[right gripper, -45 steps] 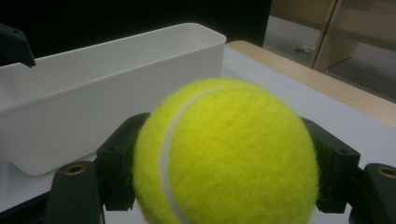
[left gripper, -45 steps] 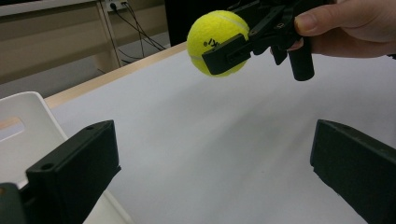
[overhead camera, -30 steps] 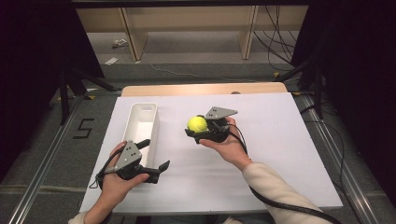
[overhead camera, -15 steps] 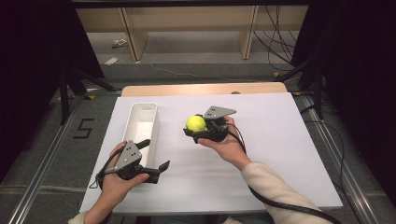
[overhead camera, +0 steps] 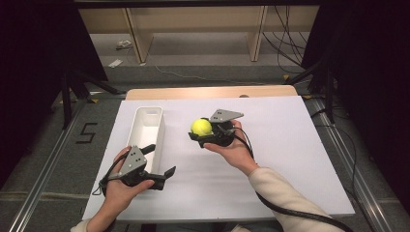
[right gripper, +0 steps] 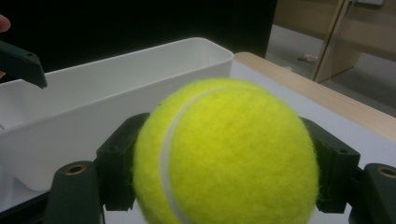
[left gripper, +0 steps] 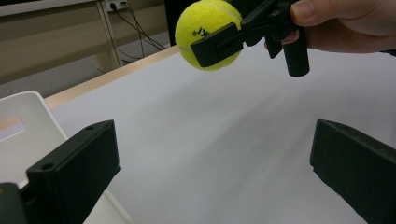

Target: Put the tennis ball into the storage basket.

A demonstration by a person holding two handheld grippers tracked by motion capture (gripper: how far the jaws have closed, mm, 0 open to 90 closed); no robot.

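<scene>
A yellow tennis ball [overhead camera: 201,126] hangs above the white table, with my right gripper [overhead camera: 200,133] shut on it; in the right gripper view the ball [right gripper: 226,151] sits between both jaws, and the left gripper view has it [left gripper: 208,33] at the top. A long white bin [overhead camera: 147,133] lies to the ball's left, its wall [right gripper: 107,100] just beyond the ball. My left gripper [overhead camera: 160,162] stands open beside the bin's near end, nothing between its jaws, with the bin [left gripper: 23,126] at its left.
The white table top [overhead camera: 290,145] stretches wide to the right and front of the hands. A wooden strip [overhead camera: 212,92] runs along its far edge. Dark stands and cables sit on the floor beyond.
</scene>
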